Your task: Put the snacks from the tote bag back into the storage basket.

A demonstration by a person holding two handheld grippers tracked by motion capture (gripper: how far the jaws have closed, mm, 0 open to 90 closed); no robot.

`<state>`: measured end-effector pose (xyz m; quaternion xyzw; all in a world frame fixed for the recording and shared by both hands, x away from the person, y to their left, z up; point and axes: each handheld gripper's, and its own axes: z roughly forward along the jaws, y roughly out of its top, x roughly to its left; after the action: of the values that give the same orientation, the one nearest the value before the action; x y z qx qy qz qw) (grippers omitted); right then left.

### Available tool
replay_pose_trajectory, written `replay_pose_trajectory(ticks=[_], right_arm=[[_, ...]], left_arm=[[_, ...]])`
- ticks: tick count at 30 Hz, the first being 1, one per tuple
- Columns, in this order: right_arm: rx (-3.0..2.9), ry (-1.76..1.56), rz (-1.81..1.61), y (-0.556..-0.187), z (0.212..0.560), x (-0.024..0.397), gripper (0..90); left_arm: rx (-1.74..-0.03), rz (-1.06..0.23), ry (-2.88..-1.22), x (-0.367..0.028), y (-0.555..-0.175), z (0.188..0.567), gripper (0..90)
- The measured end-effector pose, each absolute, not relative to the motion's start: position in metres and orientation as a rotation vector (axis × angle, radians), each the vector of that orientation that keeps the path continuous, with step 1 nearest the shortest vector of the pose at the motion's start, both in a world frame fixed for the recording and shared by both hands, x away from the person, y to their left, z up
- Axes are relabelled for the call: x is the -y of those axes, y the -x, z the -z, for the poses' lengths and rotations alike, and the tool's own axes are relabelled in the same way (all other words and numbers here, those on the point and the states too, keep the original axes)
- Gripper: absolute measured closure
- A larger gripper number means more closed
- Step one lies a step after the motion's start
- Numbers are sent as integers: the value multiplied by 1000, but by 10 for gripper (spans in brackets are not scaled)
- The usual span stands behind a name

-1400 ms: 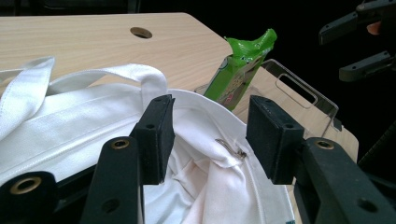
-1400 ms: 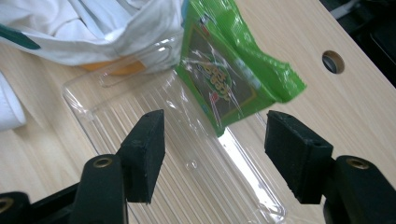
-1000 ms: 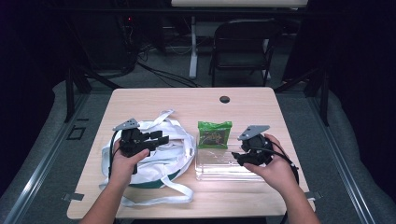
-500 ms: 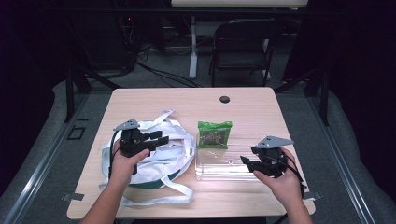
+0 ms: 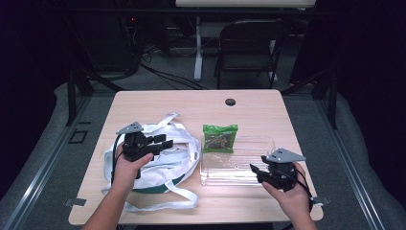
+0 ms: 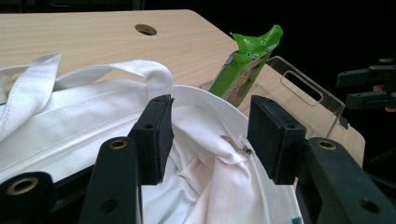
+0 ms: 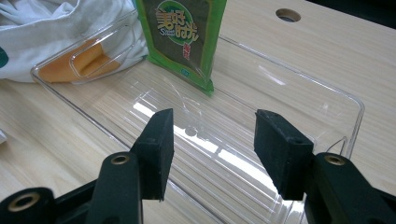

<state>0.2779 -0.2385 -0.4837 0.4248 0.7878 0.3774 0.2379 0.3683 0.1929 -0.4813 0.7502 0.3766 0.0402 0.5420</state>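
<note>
A white tote bag [image 5: 153, 163] with long straps lies on the left of the wooden table. My left gripper [image 5: 163, 141] hovers over its mouth. In the left gripper view the jaws [image 6: 210, 135] stand open around the bag's rim [image 6: 205, 107] and a small zipper pull. A green snack packet [image 5: 219, 137] leans in the far left corner of a clear plastic tray [image 5: 234, 175]. My right gripper [image 5: 256, 171] is at the tray's near right corner. Its jaws [image 7: 212, 144] have just been closing and stand open over the tray floor [image 7: 224, 140], gripping nothing.
A round cable hole [image 5: 230, 102] sits near the table's far edge. A folding chair [image 5: 249, 43] stands beyond the table on the dark floor. Bare wood [image 5: 201, 105] lies behind the bag and the tray. The bag's straps trail toward the near edge.
My right hand has moved right and toward the near edge, lower over the tray's right end. The left hand, bag, packet and tray have stayed put.
</note>
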Motion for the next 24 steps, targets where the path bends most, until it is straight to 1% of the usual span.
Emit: replay_pose_trajectory(ticks=[8,24], right_arm=[[-2136,-1163,-1045,-273,492,237,496],[-2147,-1105,-1027,-279,496,235,481]], left_arm=[[-896,-90,-1777,-193,-369,482,498],[-918,-93,-1759,-198,-371,482,485]])
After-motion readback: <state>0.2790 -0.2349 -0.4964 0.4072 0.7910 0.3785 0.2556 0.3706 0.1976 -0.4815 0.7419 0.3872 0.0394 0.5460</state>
